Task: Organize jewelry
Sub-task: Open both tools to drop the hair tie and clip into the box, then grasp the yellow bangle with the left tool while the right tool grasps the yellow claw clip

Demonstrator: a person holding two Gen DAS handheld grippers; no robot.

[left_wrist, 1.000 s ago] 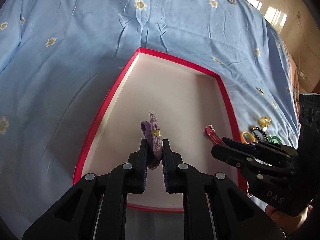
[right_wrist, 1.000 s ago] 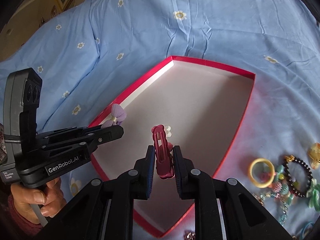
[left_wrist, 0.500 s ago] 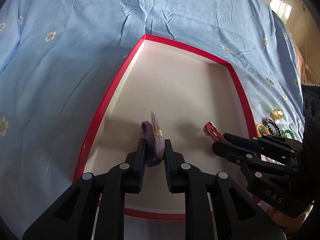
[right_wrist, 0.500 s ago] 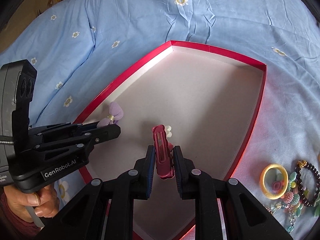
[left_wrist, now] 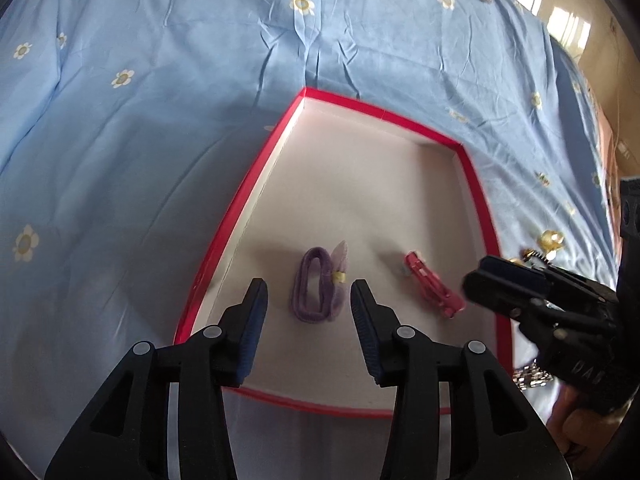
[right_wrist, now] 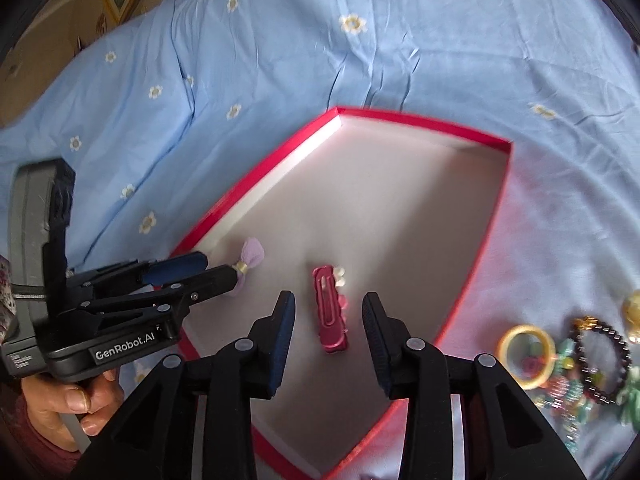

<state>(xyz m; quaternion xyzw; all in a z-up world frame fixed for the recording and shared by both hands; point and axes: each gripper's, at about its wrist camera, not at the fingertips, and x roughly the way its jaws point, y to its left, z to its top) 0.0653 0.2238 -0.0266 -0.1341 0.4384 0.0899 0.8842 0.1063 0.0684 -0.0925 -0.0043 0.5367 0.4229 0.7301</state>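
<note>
we see the box (left_wrist: 486, 216) lying on the bedsheet (left_wrist: 160, 120). in it, toward its near end, the hair tie (left_wrist: 318, 292) lies left of the hair clip (right_wrist: 330, 314), the two apart. to the right of the box, out on the sheet, a cluster of loose pieces lies: a ring (right_wrist: 526, 356) nearest the box, a beaded bracelet (right_wrist: 604, 356) just beyond it.

Both claws point steeply downward, side by side. The left claw (left_wrist: 308, 296) and right claw (right_wrist: 329, 310) are both opening, pads touching nothing. A hand (right_wrist: 68, 404) grips the left handle.
</note>
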